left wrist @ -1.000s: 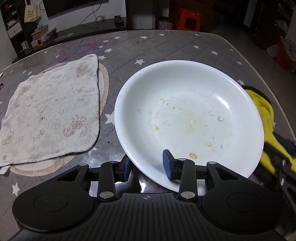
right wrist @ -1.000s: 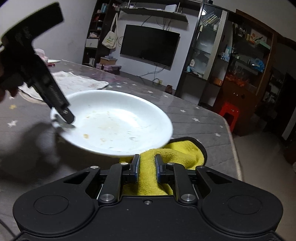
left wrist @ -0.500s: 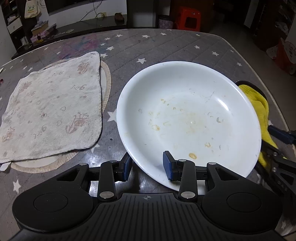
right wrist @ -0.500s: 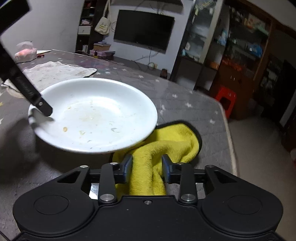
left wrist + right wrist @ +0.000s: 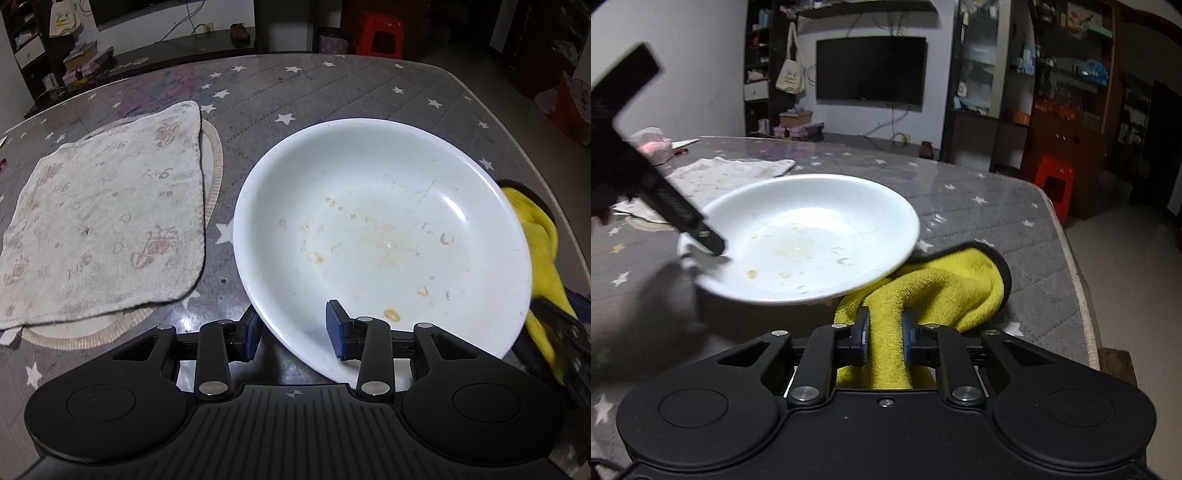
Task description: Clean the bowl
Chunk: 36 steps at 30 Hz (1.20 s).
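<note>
Left gripper [image 5: 295, 334] is clamped on the near rim of the wide, shallow white ceramic bowl [image 5: 384, 236]: one blue pad sits inside the bowl, the other under the rim outside. The bowl is tilted, its near-left edge raised off the grey quilted star-print tabletop [image 5: 332, 88] and its inside facing the gripper. Small yellowish food specks and a faint brownish smear are scattered over the bowl's floor.

Right gripper [image 5: 884, 334] sits just beside the bowl, on its right and low. Its jaws are pinched tight on a fold of the fluffy yellow microfibre cloth [image 5: 942, 291], which bulges out both in front of the pads and behind them. The rest of the cloth lies bunched on the tabletop, touching a black round mat [image 5: 1006, 273] whose edge shows past it, and the bowl's right rim overhangs the cloth. In the left wrist view the same cloth [image 5: 541, 243] shows as a yellow strip past the bowl's right rim.

Left of the bowl, apart from it, a worn off-white printed towel [image 5: 99, 214] lies flat, covering most of a round beige woven placemat [image 5: 214, 166].

Beyond the bowl, past the table's far edge: a red plastic stool [image 5: 1052, 181], a dark wall-mounted TV [image 5: 870, 68] and cluttered shelving.
</note>
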Each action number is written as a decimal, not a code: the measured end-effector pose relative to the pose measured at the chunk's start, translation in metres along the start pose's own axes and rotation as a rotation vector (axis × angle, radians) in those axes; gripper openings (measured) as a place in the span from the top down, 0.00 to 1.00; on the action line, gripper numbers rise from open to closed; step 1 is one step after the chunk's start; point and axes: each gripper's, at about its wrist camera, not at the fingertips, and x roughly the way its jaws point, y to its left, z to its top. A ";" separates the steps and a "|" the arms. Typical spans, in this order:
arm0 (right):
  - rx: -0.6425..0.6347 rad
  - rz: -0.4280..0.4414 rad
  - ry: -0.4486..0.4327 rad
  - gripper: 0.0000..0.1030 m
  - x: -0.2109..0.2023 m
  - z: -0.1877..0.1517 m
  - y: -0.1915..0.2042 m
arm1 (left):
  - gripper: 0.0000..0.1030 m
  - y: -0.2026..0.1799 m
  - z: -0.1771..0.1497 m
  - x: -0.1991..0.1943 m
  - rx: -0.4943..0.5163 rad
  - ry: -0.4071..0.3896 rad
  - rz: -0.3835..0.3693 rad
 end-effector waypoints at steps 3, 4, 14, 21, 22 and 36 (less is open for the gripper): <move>-0.047 0.016 -0.014 0.83 -0.008 -0.001 0.011 | 0.63 0.002 0.002 0.003 0.017 -0.003 0.018; -0.069 0.016 -0.022 0.83 -0.010 -0.001 0.016 | 0.64 0.002 0.003 0.004 0.020 -0.002 0.022; -0.207 -0.026 -0.043 0.83 0.003 0.000 0.023 | 0.63 0.000 0.008 0.008 0.096 -0.015 0.040; -0.295 -0.052 -0.038 0.83 0.015 -0.001 0.020 | 0.62 0.000 0.014 0.012 0.149 -0.011 0.036; -0.302 -0.053 -0.037 0.83 0.017 0.000 0.019 | 0.61 0.000 0.015 0.013 0.160 -0.008 0.032; -0.297 -0.076 -0.031 0.83 0.040 0.004 0.011 | 0.60 0.000 0.031 0.025 0.202 -0.020 0.062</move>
